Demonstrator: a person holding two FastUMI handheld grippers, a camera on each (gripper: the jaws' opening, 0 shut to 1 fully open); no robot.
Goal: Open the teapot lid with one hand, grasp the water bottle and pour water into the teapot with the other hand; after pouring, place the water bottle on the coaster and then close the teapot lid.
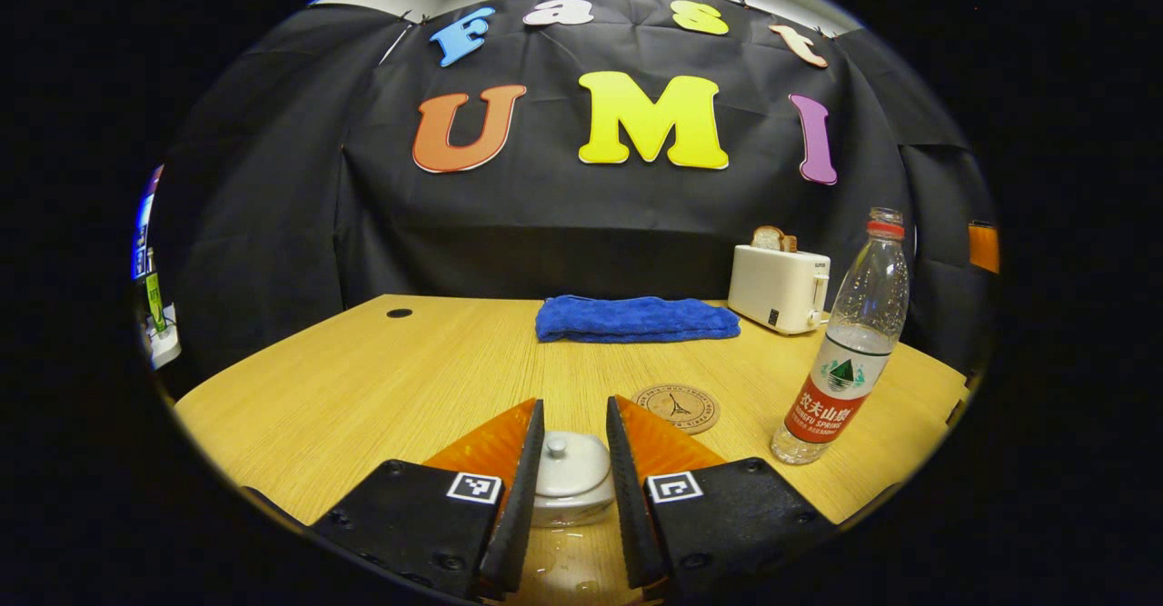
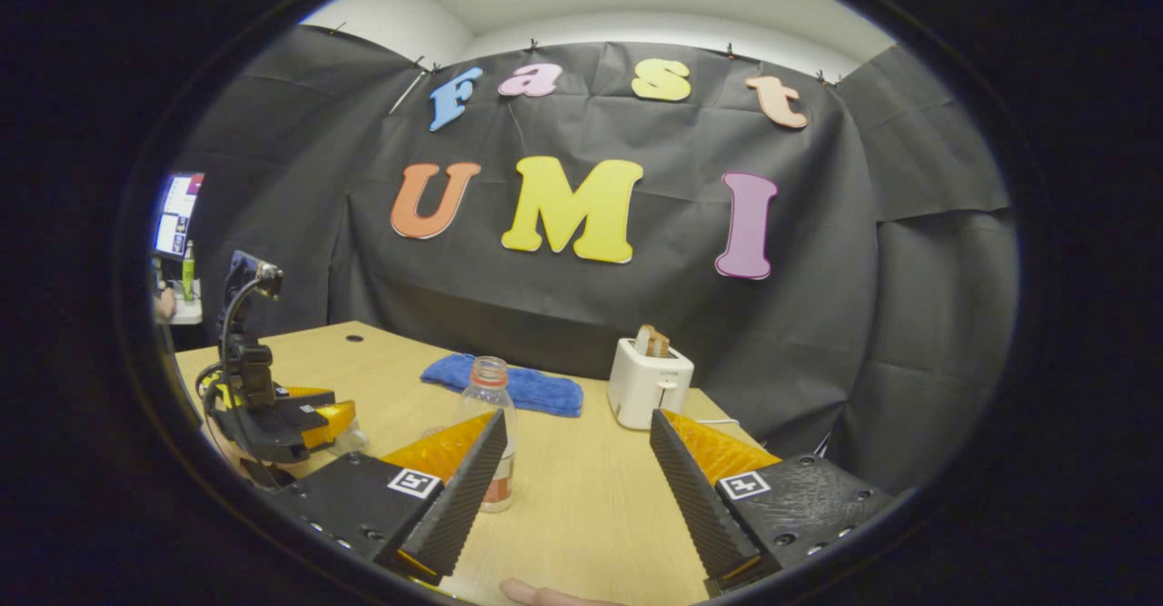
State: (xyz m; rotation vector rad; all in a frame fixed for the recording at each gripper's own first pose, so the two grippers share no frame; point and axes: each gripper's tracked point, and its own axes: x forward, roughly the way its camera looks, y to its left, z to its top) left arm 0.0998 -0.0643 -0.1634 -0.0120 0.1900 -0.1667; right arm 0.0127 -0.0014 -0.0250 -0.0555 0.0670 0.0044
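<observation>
teapot lid [image 1: 571, 470]: white, small knob on top, sits on a clear glass pot between the left claw [image 1: 572, 474] fingers; likely light, glazed and slippery, so pinch the knob
left claw: part open, straddling lid, not touching
water bottle [image 1: 845, 347]: thin soft plastic, part full, uncapped; grip mid-body, gently
right claw [image 2: 579, 497]: wide, empty, bottle just left of it
coaster [image 1: 677, 407]: bare, between pot and bottle on desk [image 1: 363, 388]
hidden: pot body, spout, handle
</observation>
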